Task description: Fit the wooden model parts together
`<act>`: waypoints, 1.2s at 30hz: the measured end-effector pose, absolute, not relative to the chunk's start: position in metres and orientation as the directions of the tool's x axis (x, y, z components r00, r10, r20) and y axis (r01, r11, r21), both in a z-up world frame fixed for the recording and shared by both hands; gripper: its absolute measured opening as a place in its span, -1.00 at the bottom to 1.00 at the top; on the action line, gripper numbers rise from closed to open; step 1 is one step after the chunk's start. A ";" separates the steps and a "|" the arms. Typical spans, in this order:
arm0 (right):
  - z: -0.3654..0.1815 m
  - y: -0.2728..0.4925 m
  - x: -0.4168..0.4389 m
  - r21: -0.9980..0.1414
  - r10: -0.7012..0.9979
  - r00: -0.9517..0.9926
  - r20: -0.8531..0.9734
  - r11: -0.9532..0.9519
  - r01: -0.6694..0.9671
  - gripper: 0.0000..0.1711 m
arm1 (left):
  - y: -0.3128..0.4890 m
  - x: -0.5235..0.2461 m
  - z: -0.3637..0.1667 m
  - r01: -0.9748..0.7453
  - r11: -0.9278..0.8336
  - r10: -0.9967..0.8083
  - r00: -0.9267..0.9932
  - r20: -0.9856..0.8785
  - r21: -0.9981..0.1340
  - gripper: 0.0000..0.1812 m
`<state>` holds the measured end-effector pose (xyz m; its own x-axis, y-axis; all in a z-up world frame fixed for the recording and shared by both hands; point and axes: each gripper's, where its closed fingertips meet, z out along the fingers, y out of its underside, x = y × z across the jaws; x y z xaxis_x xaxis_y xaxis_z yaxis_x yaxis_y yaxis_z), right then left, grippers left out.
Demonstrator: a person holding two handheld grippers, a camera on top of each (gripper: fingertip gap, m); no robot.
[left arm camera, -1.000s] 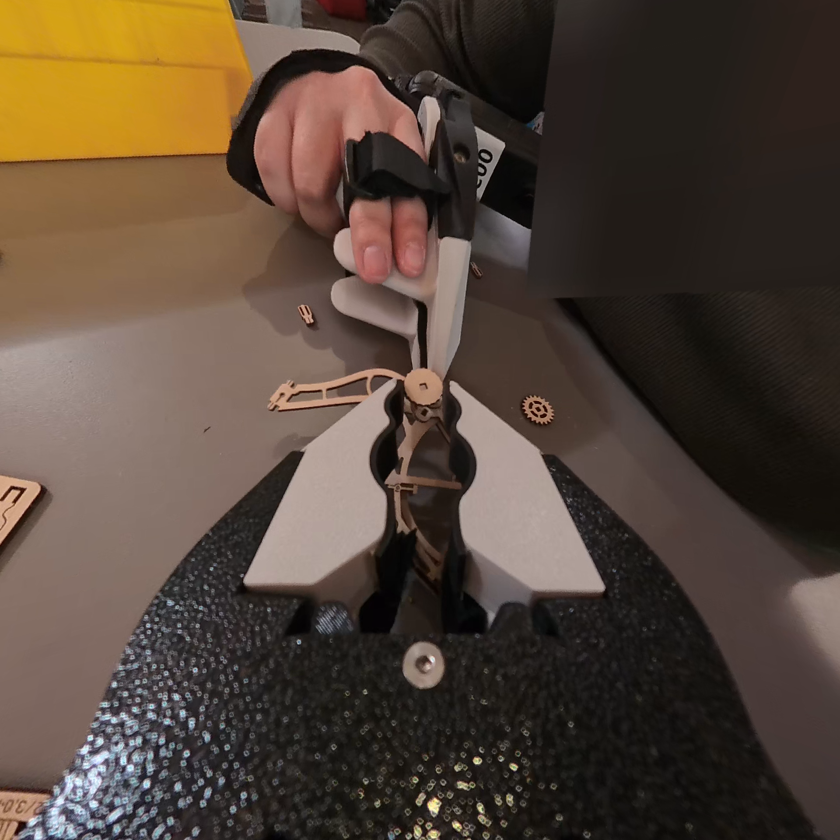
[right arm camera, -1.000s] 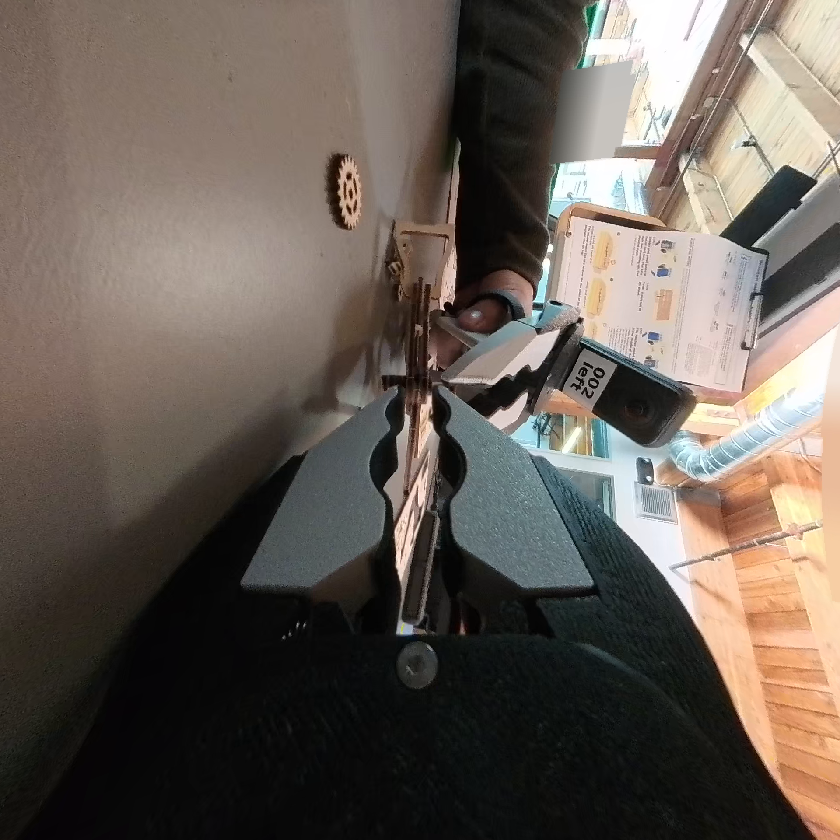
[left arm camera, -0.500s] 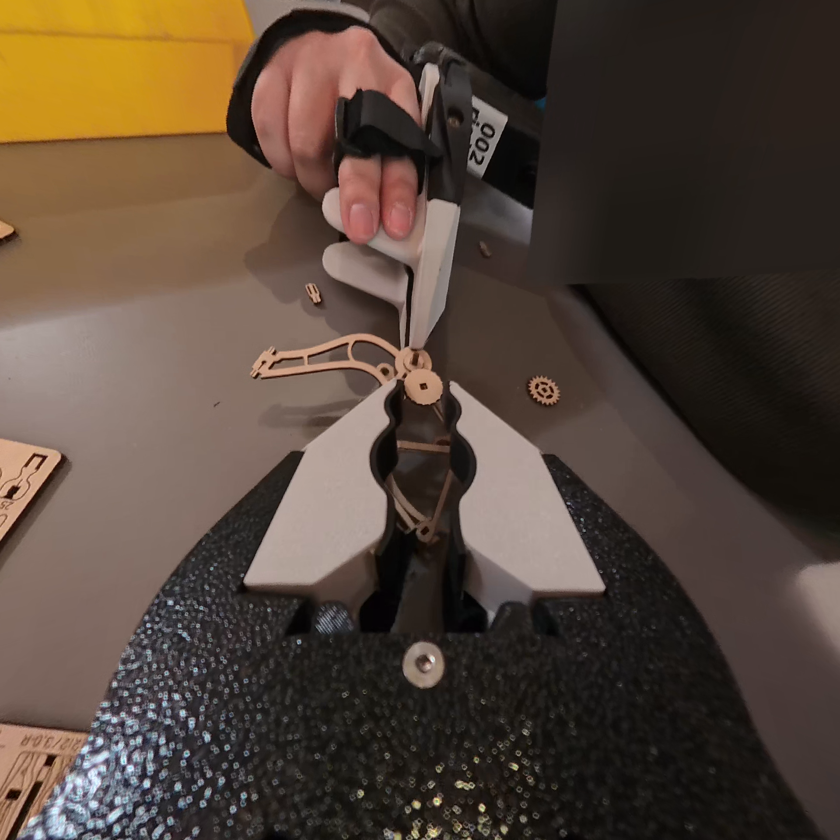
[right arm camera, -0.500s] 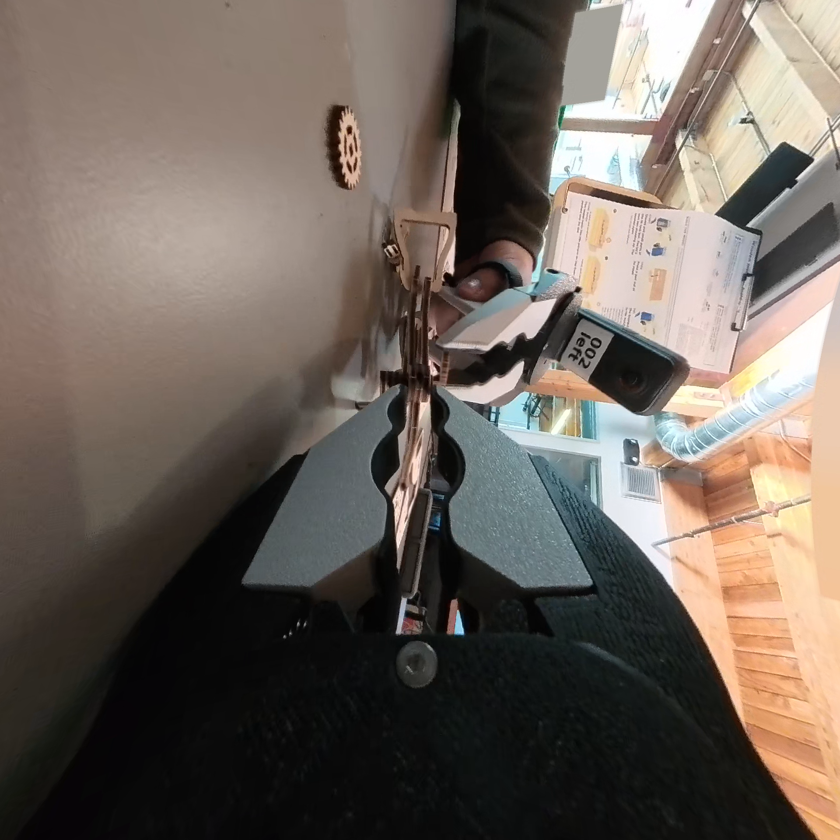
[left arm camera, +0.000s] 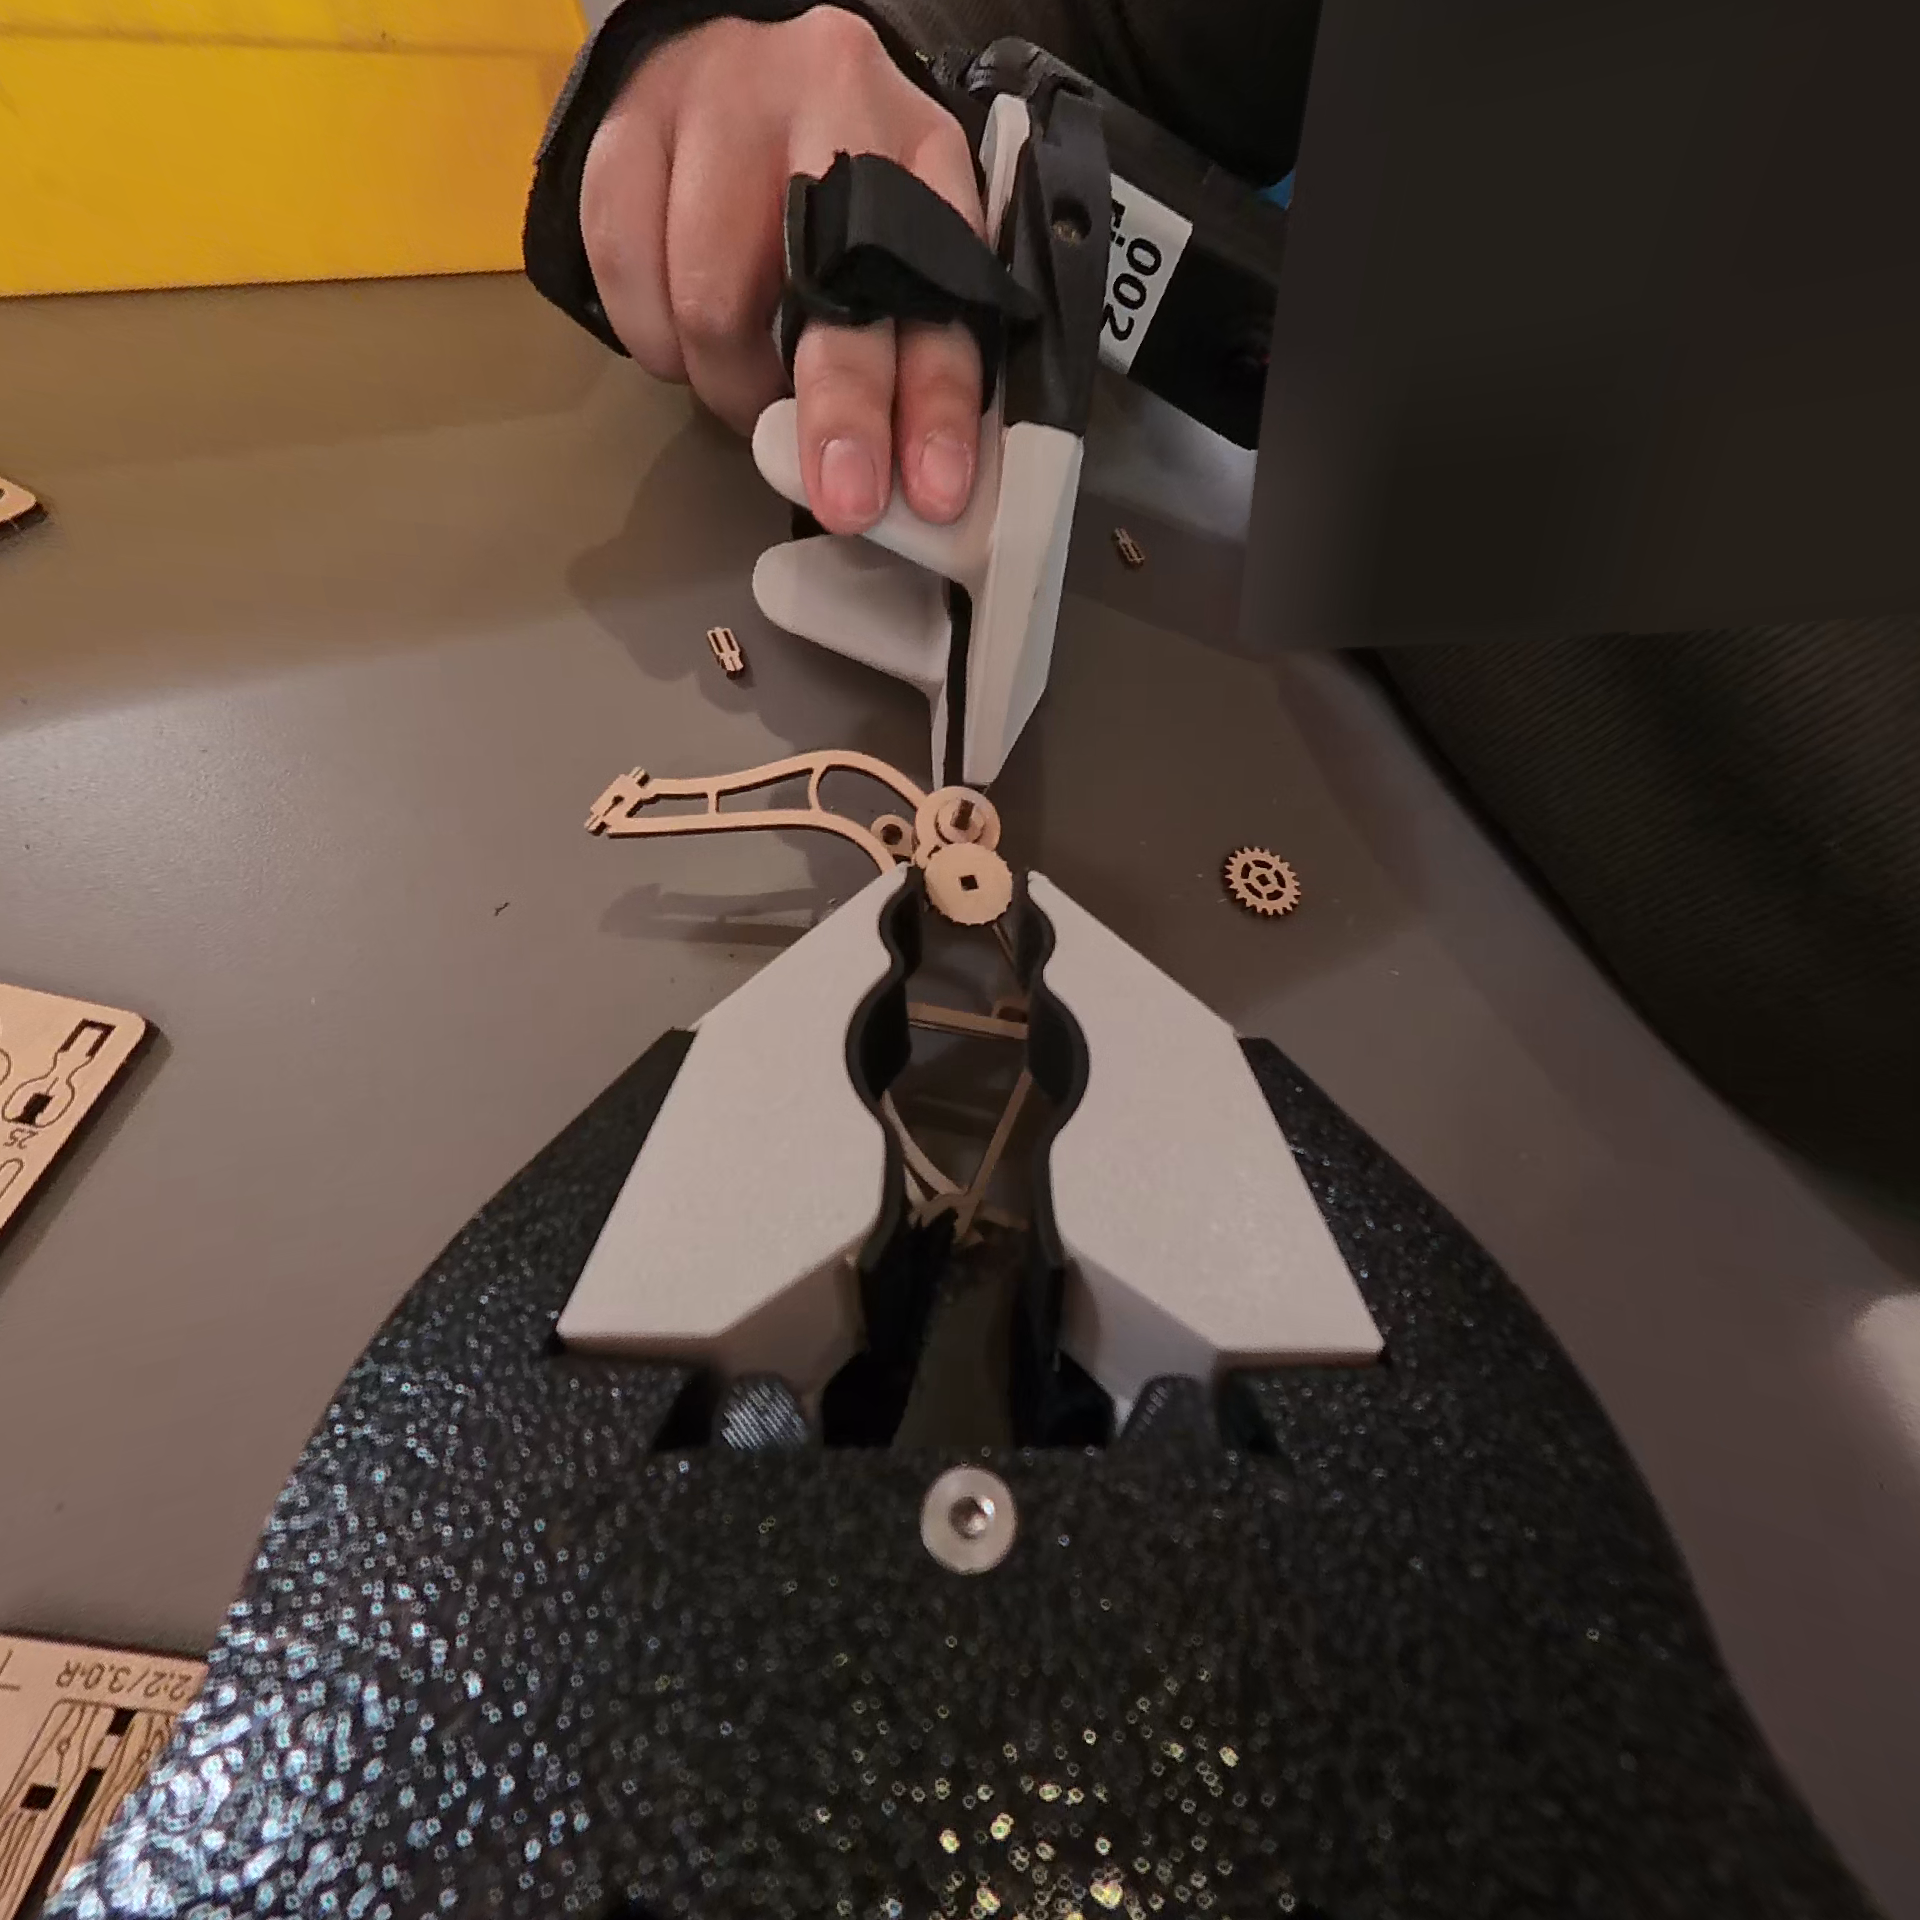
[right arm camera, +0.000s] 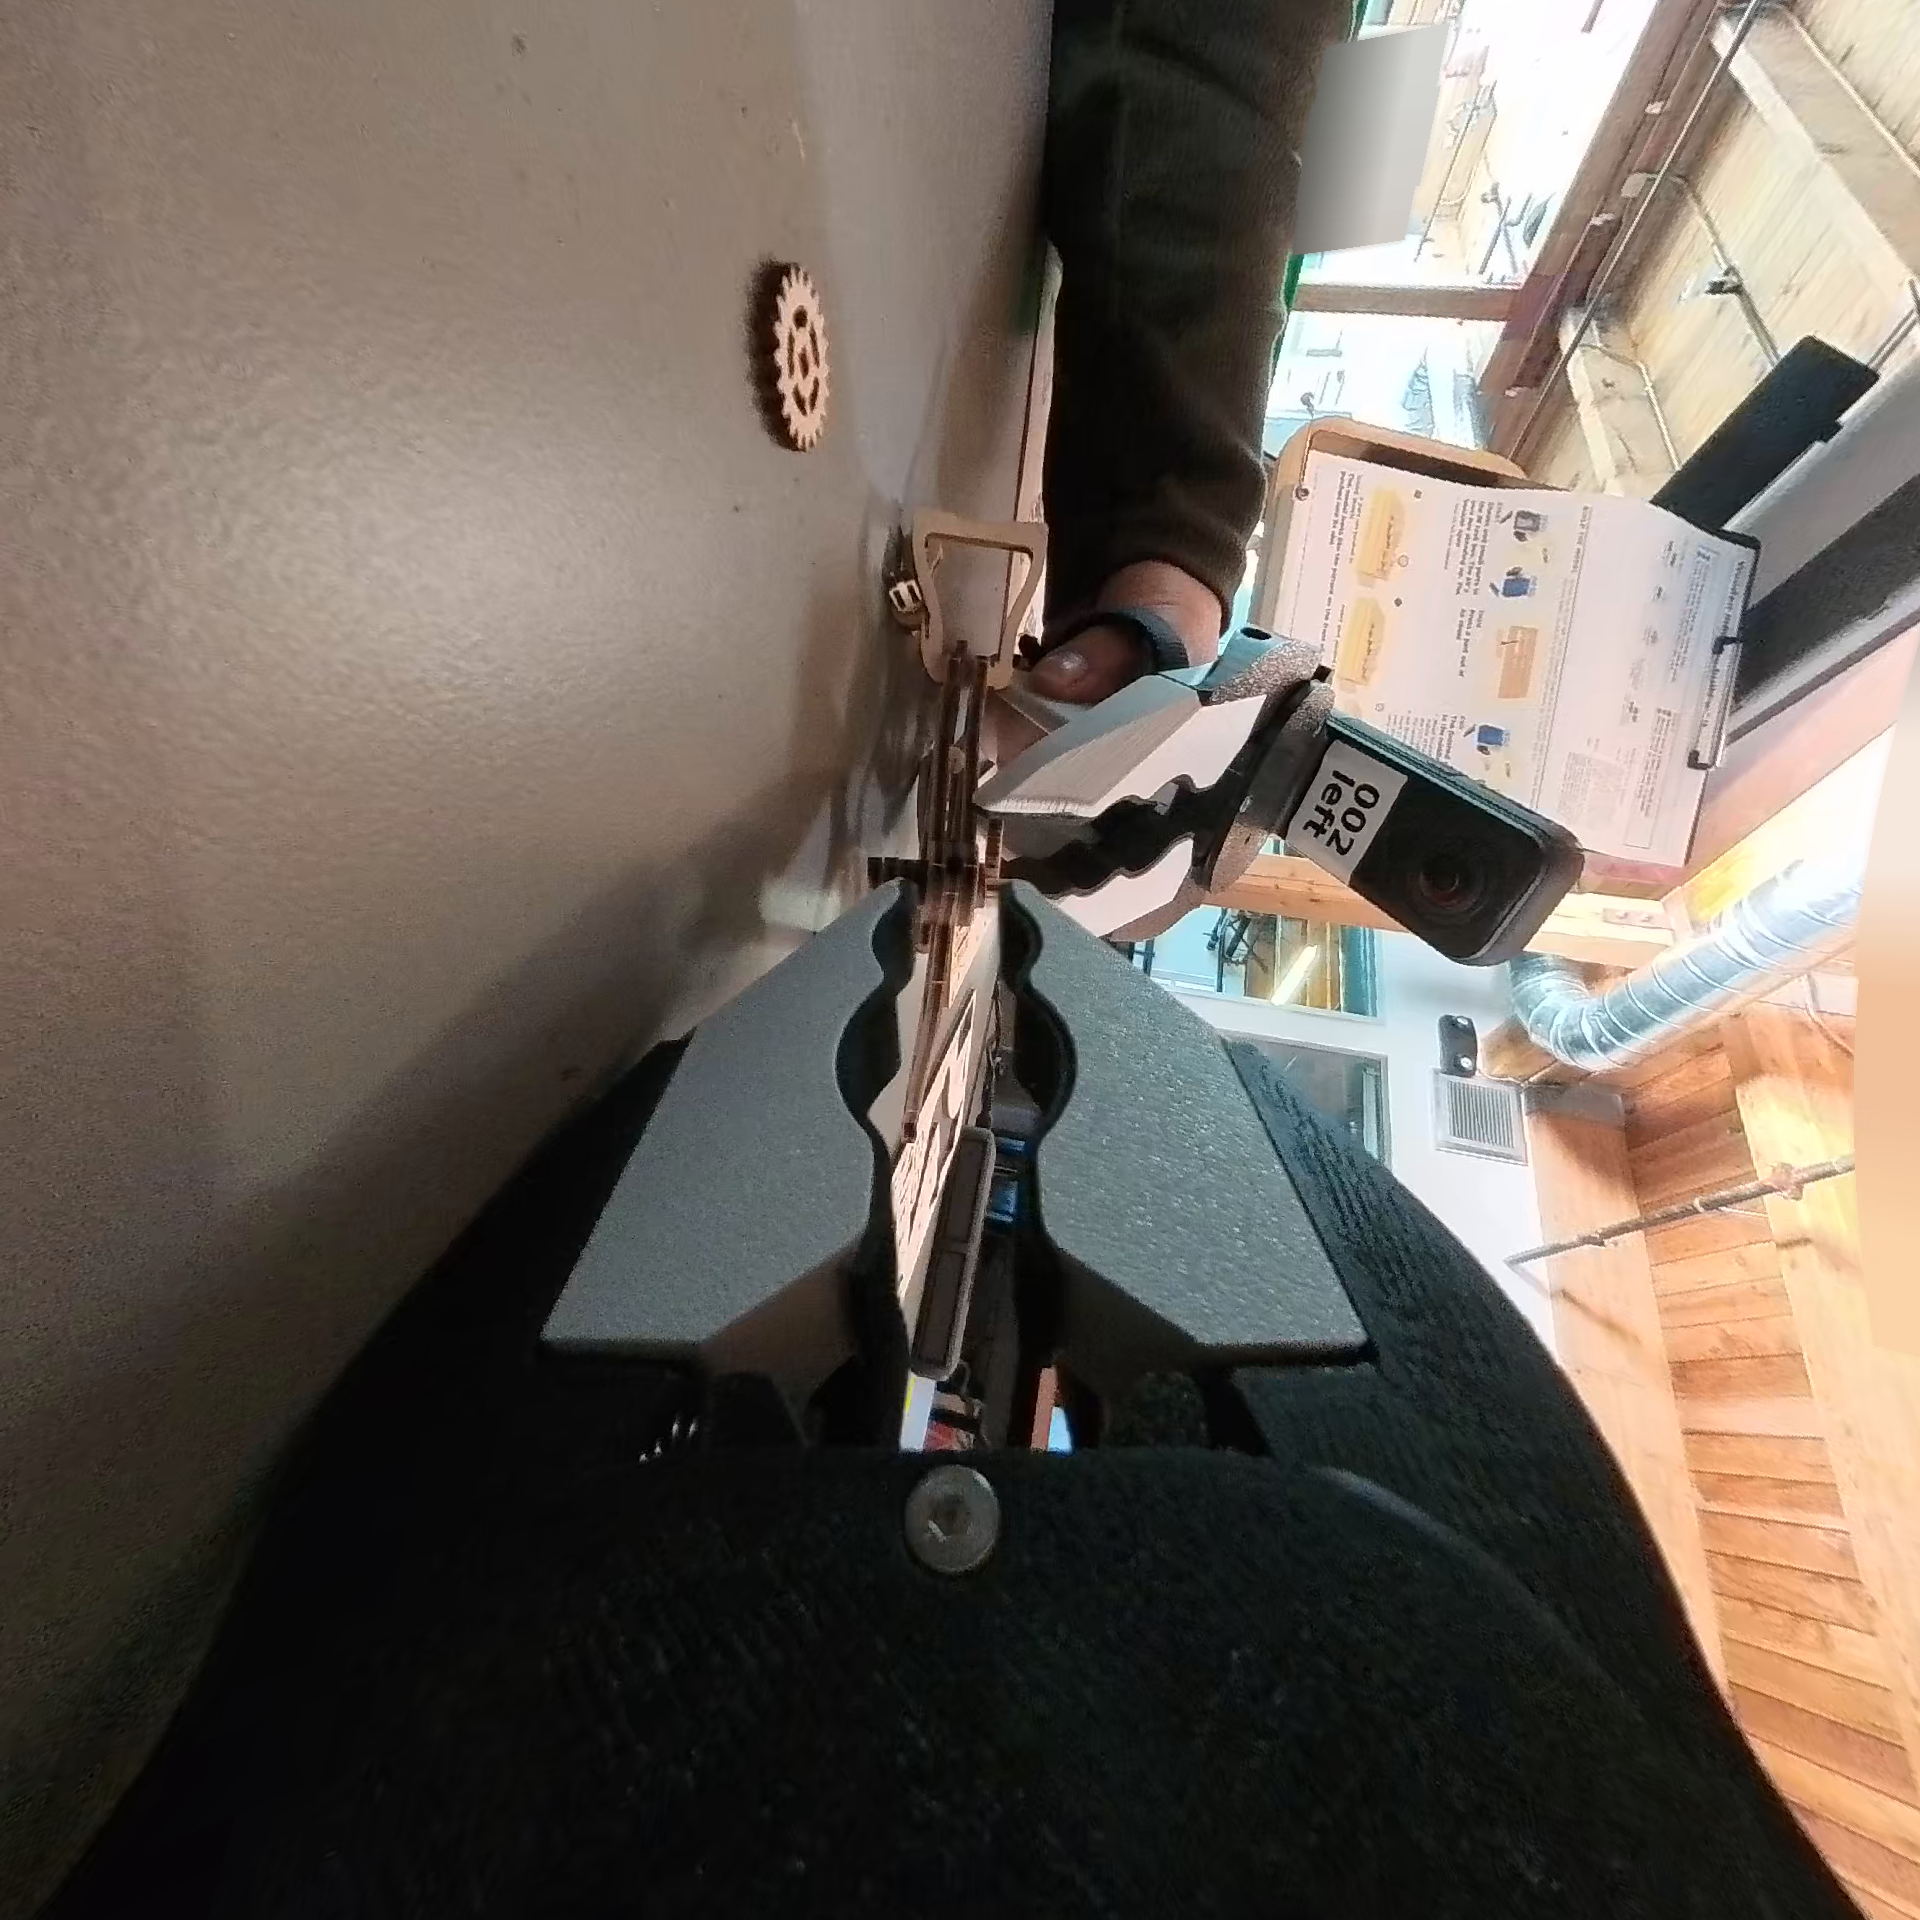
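Observation:
In the left wrist view my left gripper (left arm camera: 966, 885) is shut on a small round wooden gear disc (left arm camera: 968, 883). Thin wooden struts (left arm camera: 971, 1143) hang from the disc between the fingers. My right gripper (left arm camera: 964, 777), held by a hand, comes from the far side. It is shut at the round hub (left arm camera: 956, 823) of a curved wooden arm (left arm camera: 769, 800) that reaches left above the table. Hub and disc touch. In the right wrist view my right gripper (right arm camera: 951, 902) is shut on the wooden assembly (right arm camera: 954, 800), seen edge-on. The left gripper (right arm camera: 992, 816) meets it from the right.
A loose wooden gear (left arm camera: 1260, 883) lies on the grey table to the right and also shows in the right wrist view (right arm camera: 792, 356). A small peg (left arm camera: 725, 652) lies beyond the arm. Wooden part sheets (left arm camera: 57, 1091) lie at the left. A yellow box (left arm camera: 260, 135) stands behind. A clipboard (right arm camera: 1507, 665) stands beyond. My left and right fingertips are right by each other.
The curved arm has lifted off the table and its hub now shows beside the disc. The struts under the disc have turned. Both grippers stay shut and have shifted slightly.

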<state>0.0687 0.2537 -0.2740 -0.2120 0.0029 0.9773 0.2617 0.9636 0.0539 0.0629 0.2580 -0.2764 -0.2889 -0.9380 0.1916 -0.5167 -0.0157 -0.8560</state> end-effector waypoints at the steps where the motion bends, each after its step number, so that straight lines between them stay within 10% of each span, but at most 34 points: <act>1: -0.274 0.254 0.069 0.053 0.005 -0.216 0.976 0.964 0.262 -0.82 | 0.258 0.063 -0.276 -0.517 -0.017 -0.938 -0.289 0.193 -0.856 -0.84; 17: -0.276 0.251 0.069 -0.148 0.219 -0.243 0.945 0.949 0.280 -0.62 | 0.260 0.063 -0.276 -0.522 -0.037 -0.937 -0.279 0.212 -0.852 -0.84; 36: -0.281 0.256 0.066 -0.037 0.120 -0.259 0.958 0.952 0.304 -0.76 | 0.261 0.063 -0.278 -0.533 -0.051 -0.935 -0.271 0.227 -0.845 -0.84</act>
<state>0.0661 0.2561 -0.2810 -0.2591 0.1197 0.9584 0.3035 0.9521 -0.0369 0.0633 0.2609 -0.2780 -0.2710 -0.9353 0.2273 -0.5327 -0.0510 -0.8448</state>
